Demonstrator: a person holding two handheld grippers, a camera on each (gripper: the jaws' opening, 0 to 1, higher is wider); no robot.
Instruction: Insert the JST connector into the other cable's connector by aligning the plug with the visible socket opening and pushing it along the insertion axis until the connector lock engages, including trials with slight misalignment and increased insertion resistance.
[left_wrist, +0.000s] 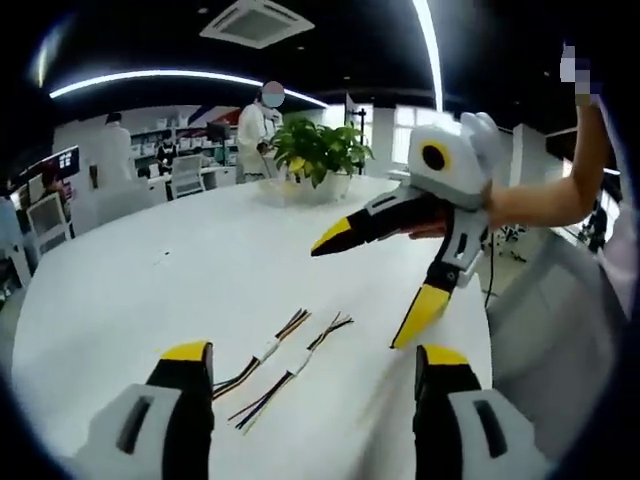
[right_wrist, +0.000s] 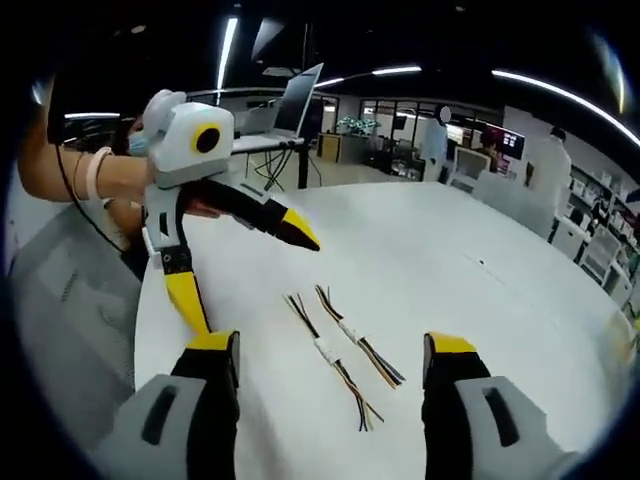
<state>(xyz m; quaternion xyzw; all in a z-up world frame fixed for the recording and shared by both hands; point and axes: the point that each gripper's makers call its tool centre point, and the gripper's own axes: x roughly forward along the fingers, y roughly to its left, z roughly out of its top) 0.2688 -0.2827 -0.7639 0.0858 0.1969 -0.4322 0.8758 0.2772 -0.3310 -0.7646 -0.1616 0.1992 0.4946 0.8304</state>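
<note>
Two JST cables (left_wrist: 262, 359) (left_wrist: 300, 362) lie side by side on white counter (left_wrist: 150, 280), neither held. Left gripper (left_wrist: 312, 352): jaws wide apart, empty, just short of cables. Right gripper (right_wrist: 330, 343): jaws spread wide, empty, cables (right_wrist: 322, 348) (right_wrist: 352, 335) between its tips.

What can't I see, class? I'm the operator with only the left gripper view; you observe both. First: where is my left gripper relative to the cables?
Observer: The left gripper is open, off to the side of the two cables, touching neither.
Operator: What's behind it?
Observer: An open laptop on a stand.
Operator: Anything on that arm?
Observer: Bands around the wrist.
</note>
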